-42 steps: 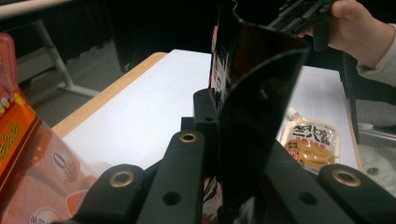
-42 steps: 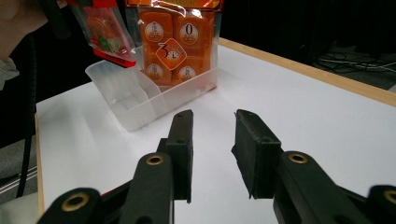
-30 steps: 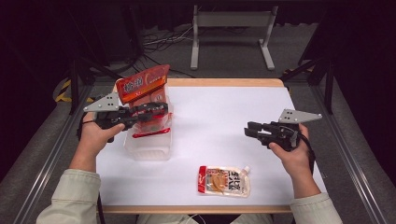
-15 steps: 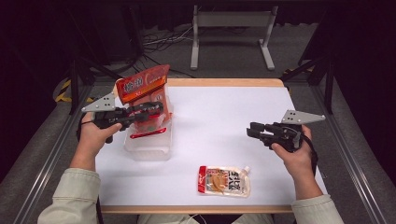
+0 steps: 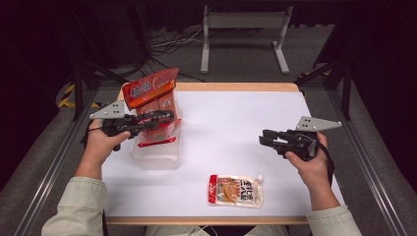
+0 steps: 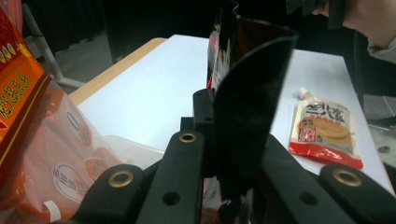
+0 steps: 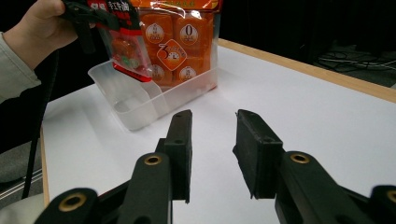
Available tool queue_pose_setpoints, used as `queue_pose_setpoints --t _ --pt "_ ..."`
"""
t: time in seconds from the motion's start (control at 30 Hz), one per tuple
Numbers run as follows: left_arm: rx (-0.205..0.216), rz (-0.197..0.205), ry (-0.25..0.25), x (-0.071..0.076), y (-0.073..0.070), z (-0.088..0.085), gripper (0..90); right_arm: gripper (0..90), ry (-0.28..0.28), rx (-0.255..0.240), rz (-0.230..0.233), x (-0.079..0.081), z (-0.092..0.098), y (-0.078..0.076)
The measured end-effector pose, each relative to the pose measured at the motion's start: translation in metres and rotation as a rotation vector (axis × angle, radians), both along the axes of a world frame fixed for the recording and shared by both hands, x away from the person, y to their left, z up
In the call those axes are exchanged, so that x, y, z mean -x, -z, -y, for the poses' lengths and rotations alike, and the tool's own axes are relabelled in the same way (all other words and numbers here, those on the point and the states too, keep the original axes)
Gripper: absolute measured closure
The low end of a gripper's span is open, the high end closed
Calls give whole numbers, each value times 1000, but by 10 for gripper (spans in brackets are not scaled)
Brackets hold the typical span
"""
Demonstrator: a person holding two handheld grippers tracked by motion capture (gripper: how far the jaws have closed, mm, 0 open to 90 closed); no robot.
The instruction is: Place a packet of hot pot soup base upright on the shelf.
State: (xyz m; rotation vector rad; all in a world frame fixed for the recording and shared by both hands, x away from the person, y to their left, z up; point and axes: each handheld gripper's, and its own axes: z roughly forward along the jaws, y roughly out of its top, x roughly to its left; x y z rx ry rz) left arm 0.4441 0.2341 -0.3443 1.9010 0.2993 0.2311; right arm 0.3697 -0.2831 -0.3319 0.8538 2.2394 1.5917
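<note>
Left gripper (image 5: 164, 117) is clamped on a small red-edged packet (image 5: 156, 129), holding it over the clear plastic tub (image 5: 156, 156) at the left side of the white table (image 5: 236, 123); in the left gripper view the jaws press tight together on the packet's dark edge (image 6: 243, 112). A larger orange bag (image 5: 150, 93) stands upright in the far end of the tub, just behind the held packet. Right gripper (image 5: 265, 140) hovers above the right part of the table with its jaws partly apart and nothing between them, pointing toward the tub; in the right gripper view the two black pads (image 7: 180, 149) frame bare tabletop. A flat pouch with a spout (image 5: 236, 190) lies on the table near the front edge, between the two hands and well apart from the tub.
</note>
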Motion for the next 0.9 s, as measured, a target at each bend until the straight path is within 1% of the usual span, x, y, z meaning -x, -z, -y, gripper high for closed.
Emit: queue_pose_setpoints --t 0.03,0.07,0.1,0.17,0.27,0.5,0.73,0.77,0.8,0.83,0.9 --pt "-5 7 7 -1 0 0 883 672 -1 0 0 0 0 0" --pt "-1 5 11 -1 1 1 883 672 -1 1 0 0 0 0" --pt "-5 -1 6 -1 2 1 882 672 -2 0 -1 0 0 0" --pt "-15 -2 15 -2 2 3 882 671 -4 -1 -3 0 0 1" --pt "-24 -4 11 -3 4 5 881 668 -7 -3 -5 0 -1 1" --pt "-36 -34 27 -7 10 13 877 663 -13 -4 -9 -1 -2 2" --pt "-31 -56 1 -9 14 9 869 660 -15 -10 -10 -1 -1 3" --pt "-33 -63 -12 -9 15 8 866 660 -15 -11 -11 -1 -1 3" --pt "-46 -73 -24 -9 15 8 861 659 -14 -10 -11 -1 -1 3" --pt "-52 -93 -25 -9 16 8 850 658 -16 -10 -11 -1 -1 3" --pt "-82 -100 -34 -9 18 8 843 658 -16 -10 -12 -1 -1 3"
